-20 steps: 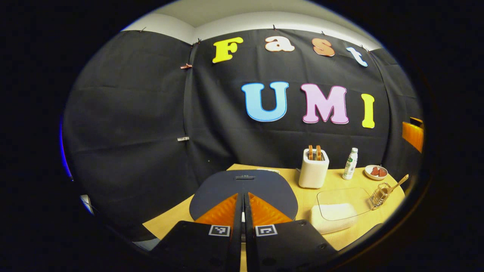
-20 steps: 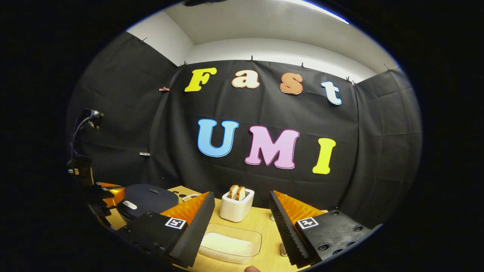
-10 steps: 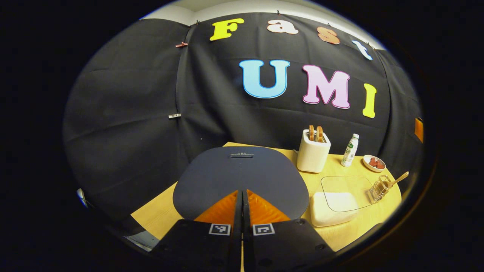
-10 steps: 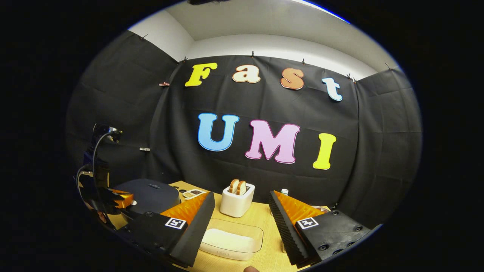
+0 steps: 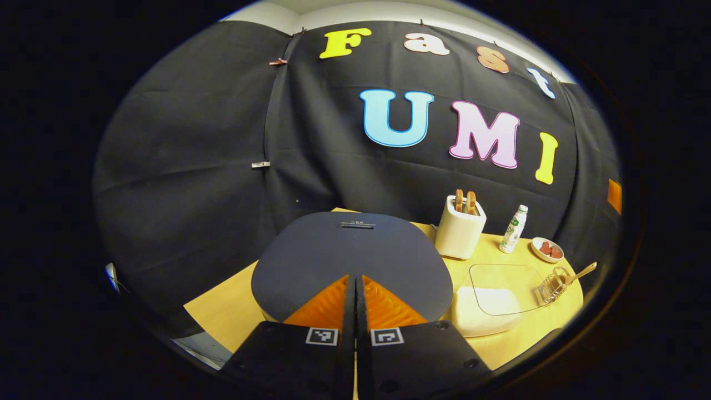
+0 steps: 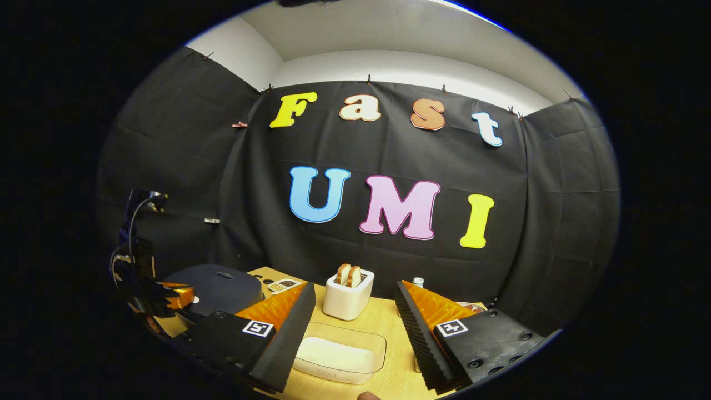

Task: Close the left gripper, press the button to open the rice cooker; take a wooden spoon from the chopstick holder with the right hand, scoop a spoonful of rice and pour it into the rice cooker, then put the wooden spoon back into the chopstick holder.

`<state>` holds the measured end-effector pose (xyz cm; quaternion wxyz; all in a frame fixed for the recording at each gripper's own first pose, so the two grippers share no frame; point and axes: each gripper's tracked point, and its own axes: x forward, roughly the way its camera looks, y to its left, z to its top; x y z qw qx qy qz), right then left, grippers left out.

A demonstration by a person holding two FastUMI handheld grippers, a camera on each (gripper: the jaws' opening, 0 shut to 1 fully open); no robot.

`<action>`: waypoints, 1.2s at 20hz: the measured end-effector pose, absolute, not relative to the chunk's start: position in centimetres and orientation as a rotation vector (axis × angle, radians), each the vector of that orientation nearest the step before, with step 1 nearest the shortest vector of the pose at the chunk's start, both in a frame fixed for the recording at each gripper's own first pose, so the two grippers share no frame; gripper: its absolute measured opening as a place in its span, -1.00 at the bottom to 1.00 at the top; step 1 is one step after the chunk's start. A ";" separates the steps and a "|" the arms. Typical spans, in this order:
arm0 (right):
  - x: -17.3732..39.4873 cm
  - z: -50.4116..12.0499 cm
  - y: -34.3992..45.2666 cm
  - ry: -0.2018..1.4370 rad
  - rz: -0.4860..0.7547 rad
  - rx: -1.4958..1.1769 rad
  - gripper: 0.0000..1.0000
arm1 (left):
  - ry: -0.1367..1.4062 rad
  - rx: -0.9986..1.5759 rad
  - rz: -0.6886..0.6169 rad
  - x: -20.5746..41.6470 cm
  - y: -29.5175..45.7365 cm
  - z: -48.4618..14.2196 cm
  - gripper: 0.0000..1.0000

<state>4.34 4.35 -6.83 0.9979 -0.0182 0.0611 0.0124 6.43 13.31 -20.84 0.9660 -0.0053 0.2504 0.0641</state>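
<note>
Left gripper [image 5: 354, 278] is pressed narrow, its 2 fingers together over the rice cooker [image 5: 355, 255] lid; right gripper [image 6: 355, 300] gapes wide above the table [image 6: 383, 322]

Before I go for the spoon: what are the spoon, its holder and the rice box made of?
Spoon: pale tan, matte, looks like wood. Holder: thin see-through bars, probably metal wire. Rice box: clear, glossy walls with white rice showing through, likely plastic, possibly glass.

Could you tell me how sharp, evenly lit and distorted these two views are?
Left gripper view: sharp, the table warmly lit, the straight wall bowed by the fisheye. Right gripper view: sharp too, bright ceiling band above, the left gripper dim near the edge.
</note>
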 end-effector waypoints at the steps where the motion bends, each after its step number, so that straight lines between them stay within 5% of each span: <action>1: 4.3 -6.9 4.4 0.123 0.030 -0.038 0.81 | 0.505 -0.018 0.133 6.5 13.5 -20.6 -0.84; 17: 4.3 -7.0 4.3 0.124 0.035 -0.032 0.81 | 0.469 0.030 0.098 6.3 13.1 -20.5 -0.86; 24: 4.2 -6.9 4.4 0.121 0.044 -0.030 0.81 | 0.375 0.034 0.110 7.5 13.1 -15.4 -0.84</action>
